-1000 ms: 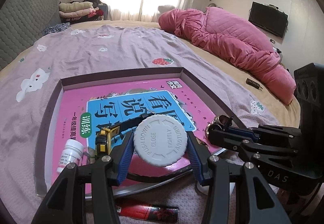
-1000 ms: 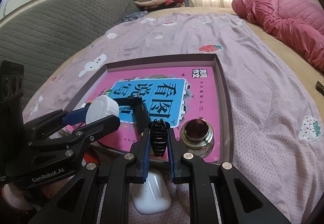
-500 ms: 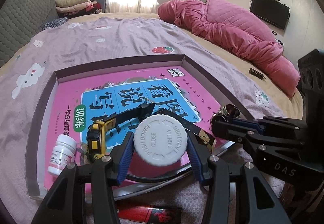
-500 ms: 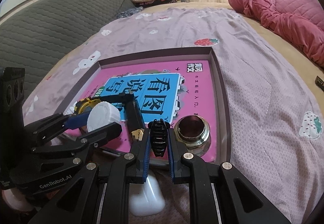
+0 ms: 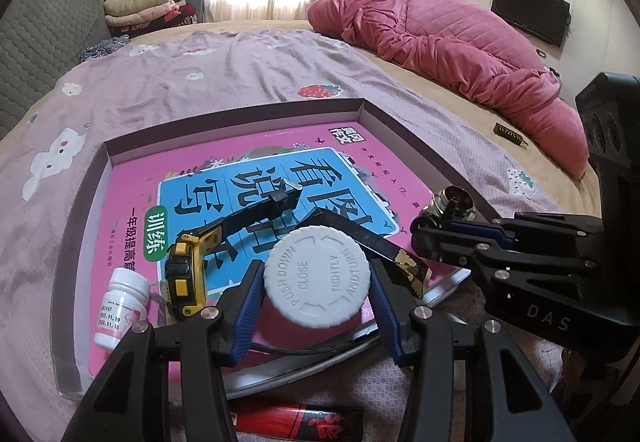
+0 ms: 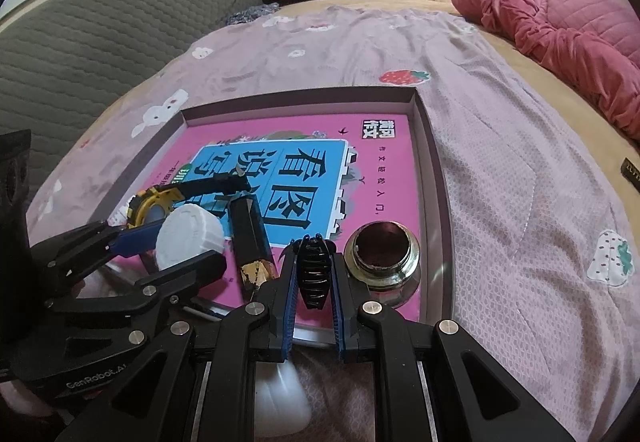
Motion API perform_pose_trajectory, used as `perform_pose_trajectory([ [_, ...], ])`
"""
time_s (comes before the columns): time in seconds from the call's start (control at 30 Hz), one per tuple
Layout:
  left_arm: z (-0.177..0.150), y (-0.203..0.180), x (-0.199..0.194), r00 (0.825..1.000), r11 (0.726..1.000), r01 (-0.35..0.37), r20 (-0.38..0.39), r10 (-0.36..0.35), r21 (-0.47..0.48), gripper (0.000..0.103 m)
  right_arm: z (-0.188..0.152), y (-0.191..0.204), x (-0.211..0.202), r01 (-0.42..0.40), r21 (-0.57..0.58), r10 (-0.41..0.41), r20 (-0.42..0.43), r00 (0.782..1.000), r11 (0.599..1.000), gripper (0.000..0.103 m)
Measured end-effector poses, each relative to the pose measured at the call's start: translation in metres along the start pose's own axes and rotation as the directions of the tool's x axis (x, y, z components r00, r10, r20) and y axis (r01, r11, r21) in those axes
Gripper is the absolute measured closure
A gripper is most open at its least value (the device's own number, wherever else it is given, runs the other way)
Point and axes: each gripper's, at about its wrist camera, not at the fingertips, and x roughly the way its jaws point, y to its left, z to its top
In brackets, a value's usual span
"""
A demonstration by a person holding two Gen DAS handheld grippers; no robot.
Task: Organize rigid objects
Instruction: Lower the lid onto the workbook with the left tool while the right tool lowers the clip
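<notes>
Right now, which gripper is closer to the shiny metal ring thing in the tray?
Right. The right gripper, holding a black hair clip, sits just beside the metal fitting. The left gripper, holding a white cap, is farther off toward the tape measure.

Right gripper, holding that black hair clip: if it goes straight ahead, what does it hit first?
Probably the pink book in the tray; the metal fitting sits just right of that line. Depth is unclear.

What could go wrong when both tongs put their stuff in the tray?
The left tongs pinch only the white cap, so the bottle below might knock the tape measure or small pill bottle. The right tongs, holding a hair clip, sit close to the metal fitting and might bump it.
</notes>
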Motion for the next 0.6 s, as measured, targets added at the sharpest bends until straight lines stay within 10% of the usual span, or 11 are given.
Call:
perform_pose_trajectory([
  [0.6, 0.012, -0.001, 0.010, 0.994, 0.999, 0.014, -0.108, -0.008, 0.050, 0.052, 0.003, 0.004, 0.010, 0.006, -0.017, -0.007, -0.025, 1.000, 1.000, 0.088],
])
